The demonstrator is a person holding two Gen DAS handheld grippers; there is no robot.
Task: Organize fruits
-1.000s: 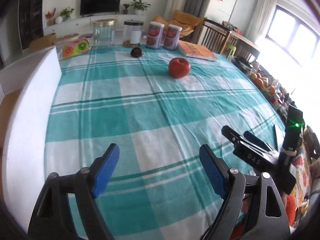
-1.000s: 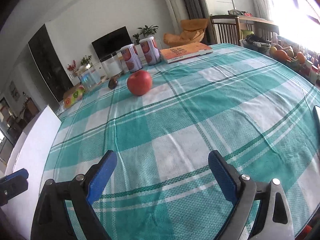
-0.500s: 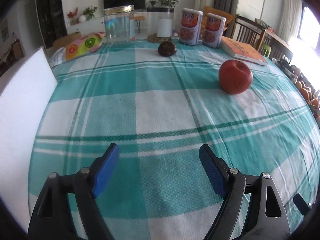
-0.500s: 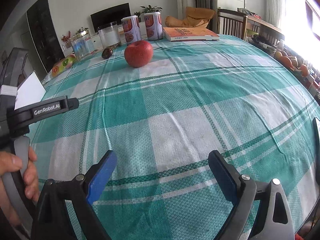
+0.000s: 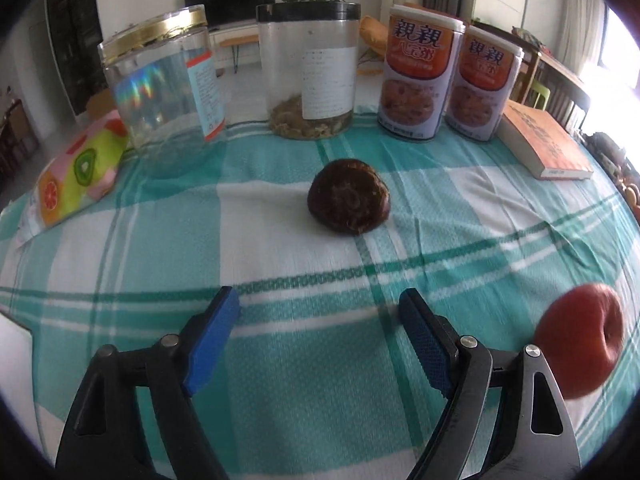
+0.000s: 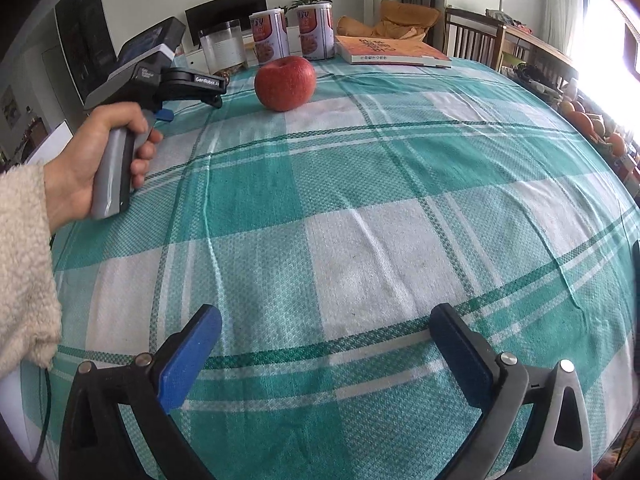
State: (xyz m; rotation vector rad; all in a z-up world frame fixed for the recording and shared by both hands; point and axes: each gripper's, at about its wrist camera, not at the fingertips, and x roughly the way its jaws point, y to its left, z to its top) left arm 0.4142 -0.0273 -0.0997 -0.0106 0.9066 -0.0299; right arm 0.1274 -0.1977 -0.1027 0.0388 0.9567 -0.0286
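A woven cloth (image 5: 280,360) in teal and white checks, lightly creased, covers the surface. On it a dark brown fruit (image 5: 348,197), round, rough and scaly-looking, lies near the far edge, just ahead of the left gripper (image 5: 318,332), whose blue-padded jaws stand spread with only cloth between them. A smooth red apple (image 5: 580,340) sits to its right, well apart from the brown fruit and beside the right-hand finger. Along the far edge stand a clear plastic jar with a gold lid (image 5: 164,92), a clear jar with a black lid (image 5: 308,68) holding dry bits at its bottom, two printed tins (image 5: 418,76), an orange book (image 5: 548,144) and a soft fruit-patterned packet (image 5: 76,176). The right gripper (image 6: 326,344) is nearer the front edge, its jaws opening wide over bare cloth. A hand (image 6: 92,160) in a fleecy sleeve grips the left tool's handle.
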